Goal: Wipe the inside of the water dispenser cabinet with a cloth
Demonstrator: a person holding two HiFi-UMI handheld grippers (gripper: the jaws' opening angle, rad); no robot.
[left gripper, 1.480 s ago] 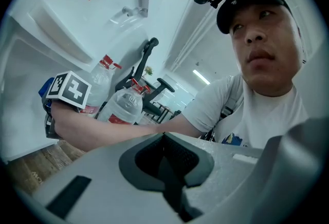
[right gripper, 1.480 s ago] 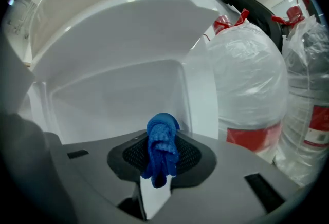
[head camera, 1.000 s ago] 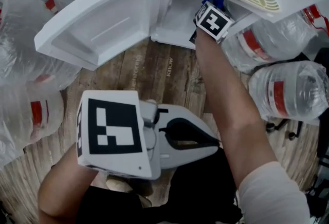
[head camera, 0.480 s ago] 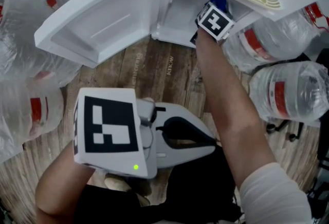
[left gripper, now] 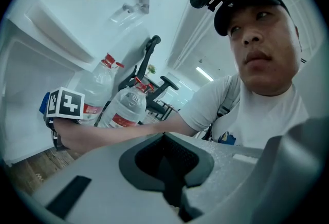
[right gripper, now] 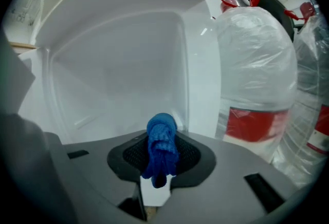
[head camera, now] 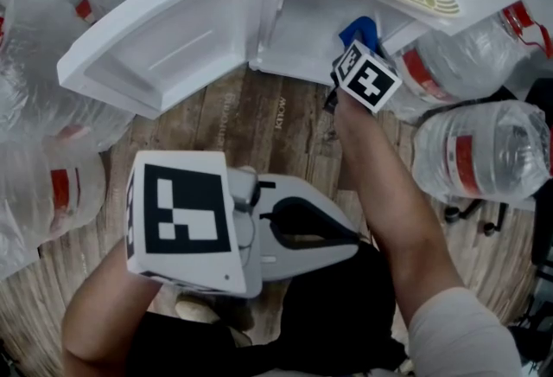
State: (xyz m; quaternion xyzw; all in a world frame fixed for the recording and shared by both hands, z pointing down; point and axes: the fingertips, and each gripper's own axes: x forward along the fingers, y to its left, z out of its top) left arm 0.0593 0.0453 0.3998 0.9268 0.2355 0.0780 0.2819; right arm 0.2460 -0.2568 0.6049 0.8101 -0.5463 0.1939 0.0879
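- Currently right tongs (right gripper: 158,174) clamped on blue cloth (right gripper: 161,141), bunched upright between them.
- Cloth sits at cabinet (right gripper: 118,74) mouth, near its right wall.
- Left tongs (left gripper: 172,182) together, empty, above wooden floor (head camera: 259,124).

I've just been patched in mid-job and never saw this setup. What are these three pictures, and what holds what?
There is no robot: a person holds a two-jaw gripper in each hand. The head view looks down from a camera on the person's head; the other two views ride on the grippers and look along their jaws. The right gripper is shut on a blue cloth and points into the white cabinet, whose door stands open. The left gripper is held low near the body, jaws together, nothing in them. Large water bottles sit round the cabinet on a wooden floor.
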